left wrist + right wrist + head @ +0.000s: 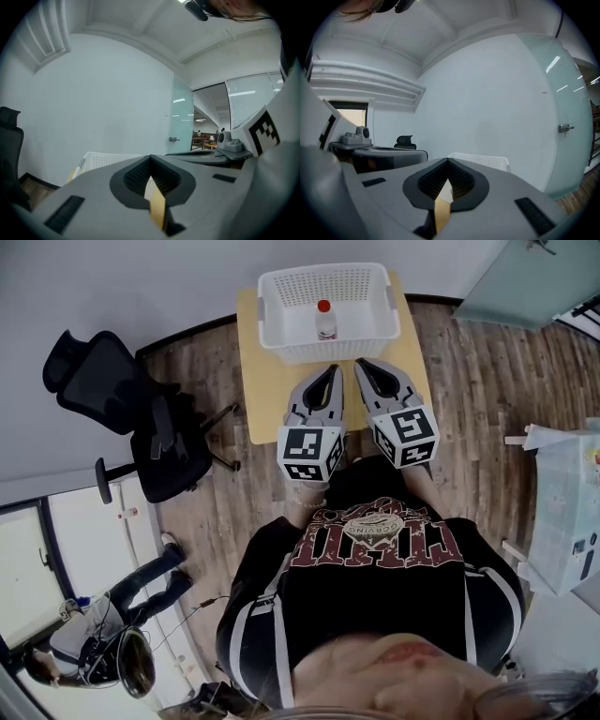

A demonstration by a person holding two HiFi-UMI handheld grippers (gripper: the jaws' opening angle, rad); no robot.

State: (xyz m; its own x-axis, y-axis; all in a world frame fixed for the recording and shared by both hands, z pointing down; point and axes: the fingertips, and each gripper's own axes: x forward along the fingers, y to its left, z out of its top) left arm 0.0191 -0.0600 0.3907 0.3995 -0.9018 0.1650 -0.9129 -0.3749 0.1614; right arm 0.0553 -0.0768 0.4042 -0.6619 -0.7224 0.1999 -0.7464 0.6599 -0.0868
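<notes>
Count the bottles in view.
1: a small red-capped bottle stands inside the white basket on the table, near the basket's middle. The basket's walls could hide others lying flat.

The white basket point(328, 352) stands with its near wall just ahead of my left hand-held gripper point(334, 369) and right hand-held gripper point(360, 364). Above its rim is open, save a bottle point(324, 321) inside. Bare surface point(262, 399) lies left of them.
</notes>
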